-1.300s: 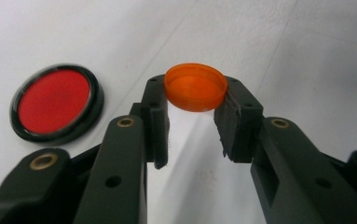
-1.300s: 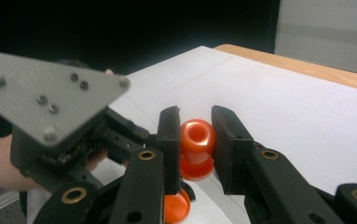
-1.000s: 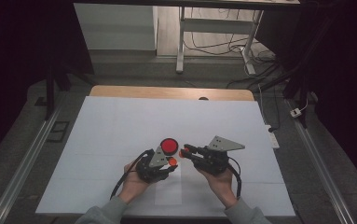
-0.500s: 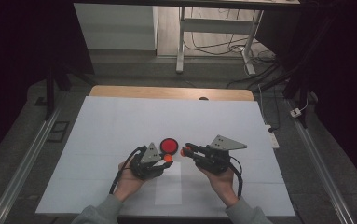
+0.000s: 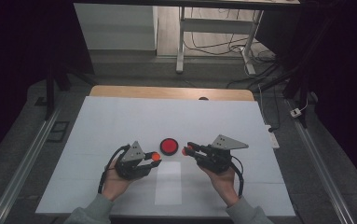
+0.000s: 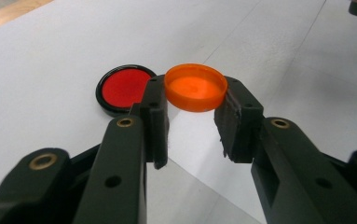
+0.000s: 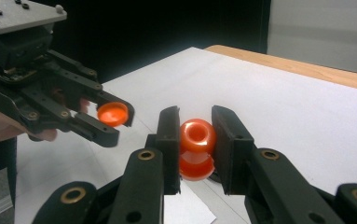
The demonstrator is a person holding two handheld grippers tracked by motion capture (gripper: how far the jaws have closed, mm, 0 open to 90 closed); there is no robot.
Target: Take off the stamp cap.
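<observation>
1. Hard-to-see stuff first: from the high view, the orange cap (image 5: 156,156) and the orange bottle (image 5: 185,150) were just tiny bright dots at the jaw tips, so no detail there. In the right gripper view the bottle's lower body sat behind the pads, and I couldn't tell how long it really was. The person's forearms were cut off at the bottom edge of the high view.

2. The left gripper (image 5: 154,157) was clamped on the orange cap (image 6: 195,87), pinched by its rim between both pads, raised off the white table (image 5: 120,121). The cap lay flat, its round face up in the left gripper view. From the right gripper view the same cap (image 7: 112,114) faced roughly toward the other gripper.

3. The right gripper (image 5: 186,150) was closed tight on the orange bottle (image 7: 197,148), pads pressing both sides. Its open round mouth pointed out past the jaw tips, so the long axis ran along the jaws, aimed loosely at the left gripper (image 7: 115,122).

4. Cap and bottle were near each other but apart, with a gap between the two sets of tips above the table.

5. A red disc with a black rim (image 5: 169,146) lay flat on the table between the grippers, just beyond the tips. In the left gripper view it (image 6: 124,87) sat just behind the left jaw, partly covered by it.
</observation>
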